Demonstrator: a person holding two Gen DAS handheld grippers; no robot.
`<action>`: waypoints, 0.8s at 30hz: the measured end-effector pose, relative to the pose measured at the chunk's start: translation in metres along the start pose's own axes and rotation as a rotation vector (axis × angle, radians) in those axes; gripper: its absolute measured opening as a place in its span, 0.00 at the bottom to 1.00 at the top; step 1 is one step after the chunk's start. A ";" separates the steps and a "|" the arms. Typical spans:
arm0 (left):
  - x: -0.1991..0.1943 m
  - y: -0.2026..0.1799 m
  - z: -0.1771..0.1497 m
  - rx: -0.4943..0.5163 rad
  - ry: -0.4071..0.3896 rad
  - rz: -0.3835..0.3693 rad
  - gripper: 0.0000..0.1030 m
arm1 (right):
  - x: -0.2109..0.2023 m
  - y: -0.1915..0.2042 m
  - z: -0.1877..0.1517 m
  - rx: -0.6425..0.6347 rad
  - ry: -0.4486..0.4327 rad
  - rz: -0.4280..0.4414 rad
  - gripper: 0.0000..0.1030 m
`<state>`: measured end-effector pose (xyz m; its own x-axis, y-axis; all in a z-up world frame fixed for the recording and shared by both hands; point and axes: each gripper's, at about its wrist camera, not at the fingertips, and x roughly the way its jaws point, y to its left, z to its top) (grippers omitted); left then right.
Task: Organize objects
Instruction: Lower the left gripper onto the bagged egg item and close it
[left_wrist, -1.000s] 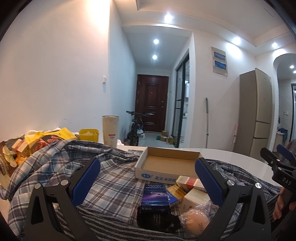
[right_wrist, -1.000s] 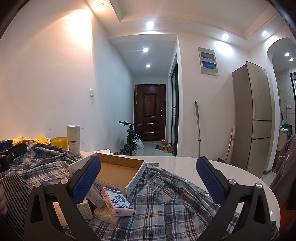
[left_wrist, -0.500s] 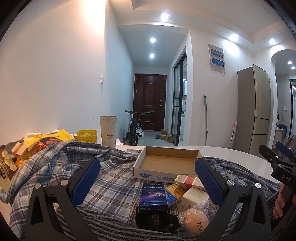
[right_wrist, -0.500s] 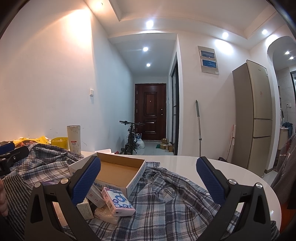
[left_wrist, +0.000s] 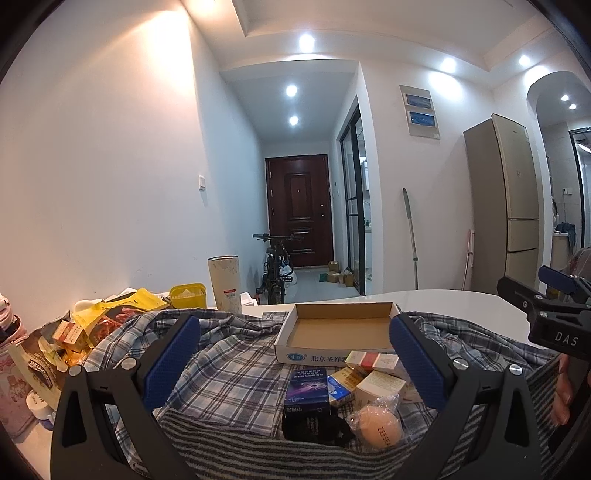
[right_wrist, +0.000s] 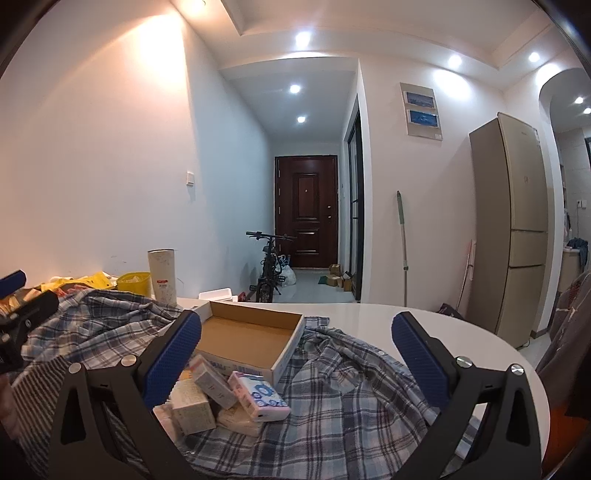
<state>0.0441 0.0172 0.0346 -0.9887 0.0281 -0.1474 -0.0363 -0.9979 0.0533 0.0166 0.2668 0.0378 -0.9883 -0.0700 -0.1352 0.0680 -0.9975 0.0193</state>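
Note:
An empty cardboard tray (left_wrist: 341, 330) (right_wrist: 251, 338) sits on a plaid shirt (left_wrist: 229, 365) (right_wrist: 343, 402) spread over a white table (right_wrist: 465, 332). Small boxes lie in front of it: a dark purple box (left_wrist: 308, 387), a red-and-white box (left_wrist: 373, 360), a cream box (left_wrist: 380, 386), a black pouch (left_wrist: 314, 426) and a bagged round sponge (left_wrist: 380, 424). A tissue pack (right_wrist: 260, 395) and pale boxes (right_wrist: 194, 406) show in the right wrist view. My left gripper (left_wrist: 295, 363) is open above the pile, holding nothing. My right gripper (right_wrist: 297, 363) is open over the shirt, empty.
A striped cloth (left_wrist: 258, 450) lies nearest the left gripper. Snack packets (left_wrist: 96, 325), a yellow tub (left_wrist: 187, 295) and a tall cup (left_wrist: 224, 284) crowd the table's left. A fridge (right_wrist: 517, 225), a mop (right_wrist: 402, 243) and a bicycle (right_wrist: 269, 266) stand beyond the table.
Both views have tilted slightly, so the table items sit a little lower in frame. Nothing on the table has moved and neither gripper's jaws changed.

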 end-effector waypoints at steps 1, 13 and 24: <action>-0.002 0.000 0.000 -0.004 0.008 -0.005 1.00 | -0.002 0.000 0.001 0.013 0.008 0.012 1.00; 0.041 0.003 -0.041 -0.110 0.302 -0.110 0.88 | -0.002 0.004 -0.013 0.019 0.068 0.046 0.98; 0.069 -0.022 -0.055 -0.103 0.465 -0.177 0.87 | 0.012 -0.007 -0.028 0.051 0.119 0.022 0.97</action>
<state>-0.0149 0.0383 -0.0311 -0.7986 0.1915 -0.5705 -0.1593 -0.9815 -0.1065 0.0079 0.2724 0.0084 -0.9634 -0.0957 -0.2502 0.0797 -0.9941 0.0733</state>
